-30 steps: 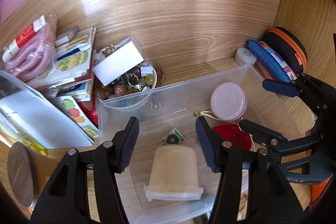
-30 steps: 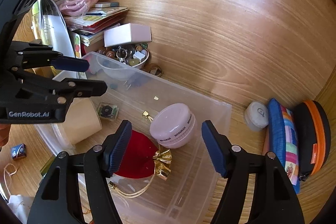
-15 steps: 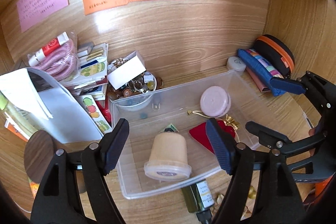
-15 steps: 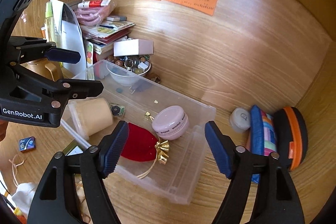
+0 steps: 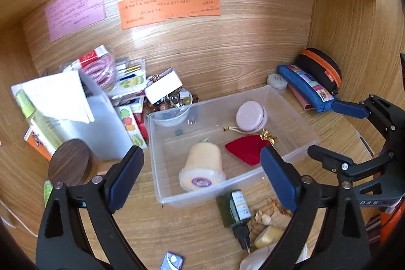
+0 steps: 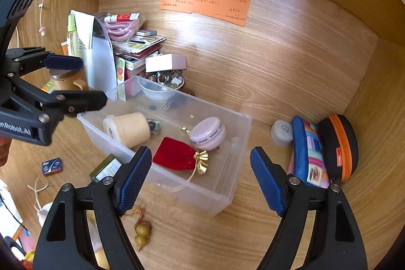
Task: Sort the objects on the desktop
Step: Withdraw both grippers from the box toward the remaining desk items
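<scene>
Desk things are seen lying in a clear plastic bin [image 5: 291, 103] on the wooden desk [image 6: 253, 82]. A cream cup [image 5: 202, 163] with its lid on is laid on its side in the bin. Beside it a red pouch [image 5: 244, 151] with a gold bow is laid flat, and a round pink case [image 5: 251, 115] is set near the bin's back wall.

The left gripper [image 5: 202, 176] is held above the front of the bin. Its jaws have just been opening and are spread wide, with nothing held between them. The right gripper [image 6: 201, 179] is held over the near corner of the bin. Its jaws have been opening too, and nothing is held there.

A small green bottle [image 5: 234, 206] is seen lying on the desk just in front of the bin. A bowl of beads [image 6: 164, 82] is set just behind the bin, with a white box [image 6: 164, 62] on top of it. A blue pencil case [image 6: 307, 151] and a black and orange pouch [image 6: 339, 146] are leaned in the right corner.
</scene>
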Demonstrator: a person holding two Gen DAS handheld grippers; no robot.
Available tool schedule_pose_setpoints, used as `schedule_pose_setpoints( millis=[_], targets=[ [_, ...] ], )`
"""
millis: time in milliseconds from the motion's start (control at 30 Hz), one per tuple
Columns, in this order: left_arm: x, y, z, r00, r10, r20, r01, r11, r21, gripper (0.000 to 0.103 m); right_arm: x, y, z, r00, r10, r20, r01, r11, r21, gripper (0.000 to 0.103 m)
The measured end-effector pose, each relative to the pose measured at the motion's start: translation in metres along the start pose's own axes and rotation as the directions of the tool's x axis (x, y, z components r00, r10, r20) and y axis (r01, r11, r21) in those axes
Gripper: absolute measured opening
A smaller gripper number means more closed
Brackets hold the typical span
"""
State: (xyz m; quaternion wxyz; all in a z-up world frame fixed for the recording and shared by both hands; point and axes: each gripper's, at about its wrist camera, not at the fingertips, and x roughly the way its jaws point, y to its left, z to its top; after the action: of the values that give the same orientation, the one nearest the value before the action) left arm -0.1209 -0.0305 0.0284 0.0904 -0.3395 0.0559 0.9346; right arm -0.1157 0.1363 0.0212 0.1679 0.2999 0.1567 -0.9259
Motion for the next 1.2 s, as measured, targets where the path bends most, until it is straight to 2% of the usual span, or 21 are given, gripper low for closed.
schedule_pose_setpoints(
  millis=[367, 633, 1033, 1100, 1200],
  targets=[
    [-0.015, 0.021, -0.053, 0.998, 0.053, -0.041, -0.054, 0.998, -0.021, 0.095, -0.016, 0.006, -0.033, 1.0, -0.021, -0.001, 0.021, 0.998, 0.056, 0.078],
    [-0.015, 0.03, -0.091, 0.993, 0.067, -0.096, -0.074, 0.995, -0.065, 0.095, -0.018, 0.016, -0.056, 1.0, 0.0, -0.022, 0.002, 0.996, 0.091, 0.078],
    [0.008, 0.053, -0.13, 0.971, 0.113, -0.21, -0.133, 0.988, -0.084, 0.095, 0.003, 0.021, -0.09, 0.991, 0.06, -0.124, -0.04, 0.986, 0.163, 0.078],
    [0.012, 0.053, -0.136, 0.968, 0.11, -0.225, -0.131, 0.988, -0.08, 0.093, 0.007, 0.022, -0.093, 0.988, 0.07, -0.136, -0.047, 0.984, 0.17, 0.078],
    [0.017, 0.053, -0.14, 0.965, 0.104, -0.24, -0.124, 0.99, -0.071, 0.083, 0.011, 0.025, -0.098, 0.985, 0.081, -0.152, -0.054, 0.984, 0.171, 0.078]
  ],
)
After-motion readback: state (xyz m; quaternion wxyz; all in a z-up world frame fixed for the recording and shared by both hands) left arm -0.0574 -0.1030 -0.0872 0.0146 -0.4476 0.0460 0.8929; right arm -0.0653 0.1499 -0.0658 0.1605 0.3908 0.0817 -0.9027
